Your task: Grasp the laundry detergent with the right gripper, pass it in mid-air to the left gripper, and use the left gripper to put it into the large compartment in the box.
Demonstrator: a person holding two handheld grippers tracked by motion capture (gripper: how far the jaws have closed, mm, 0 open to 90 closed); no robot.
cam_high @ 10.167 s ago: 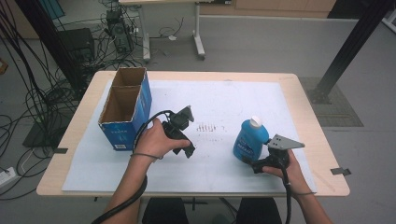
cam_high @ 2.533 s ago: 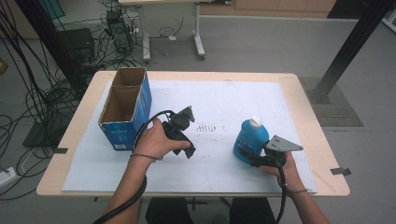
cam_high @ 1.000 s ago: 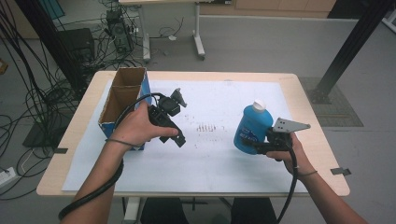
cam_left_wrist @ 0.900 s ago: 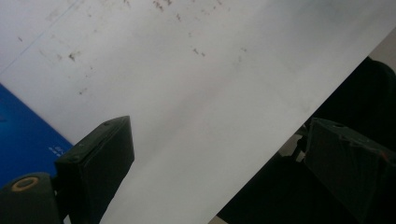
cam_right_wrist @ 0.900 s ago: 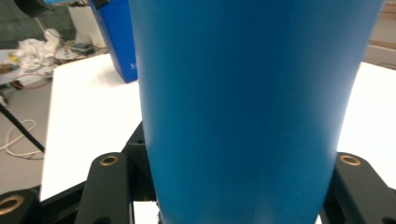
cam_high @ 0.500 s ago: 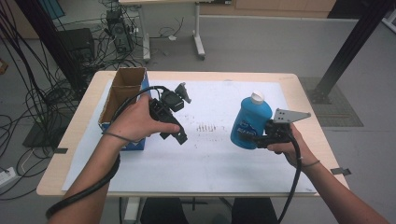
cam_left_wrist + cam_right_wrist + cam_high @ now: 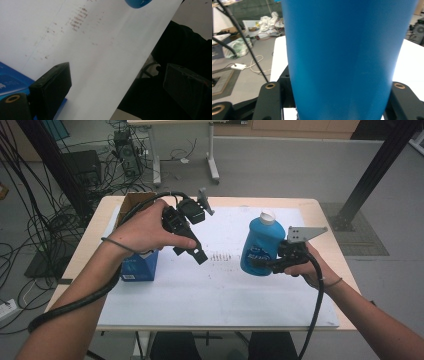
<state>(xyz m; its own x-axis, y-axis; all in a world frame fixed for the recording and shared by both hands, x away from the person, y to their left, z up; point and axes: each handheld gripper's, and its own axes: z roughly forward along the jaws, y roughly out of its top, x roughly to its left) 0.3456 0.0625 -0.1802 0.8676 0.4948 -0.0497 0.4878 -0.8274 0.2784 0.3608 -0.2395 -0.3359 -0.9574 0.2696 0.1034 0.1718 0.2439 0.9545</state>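
Right claw [image 7: 264, 265] pinching blue bottle [image 7: 259, 246] low on its body, clear of the desk [image 7: 320, 210]; left claw [image 7: 192, 251] spread, empty. Could tip or slip: top-heavy, smooth sides.

bottle [image 7: 339, 57]: top and base cut off by the right gripper view's edges | bottle label [image 7: 256, 251]: print too small to read | cardboard box [image 7: 136, 265]: largely hidden behind left hand [image 7: 142, 227] | left gripper view: only the bottle's base edge in frame, box print blurred
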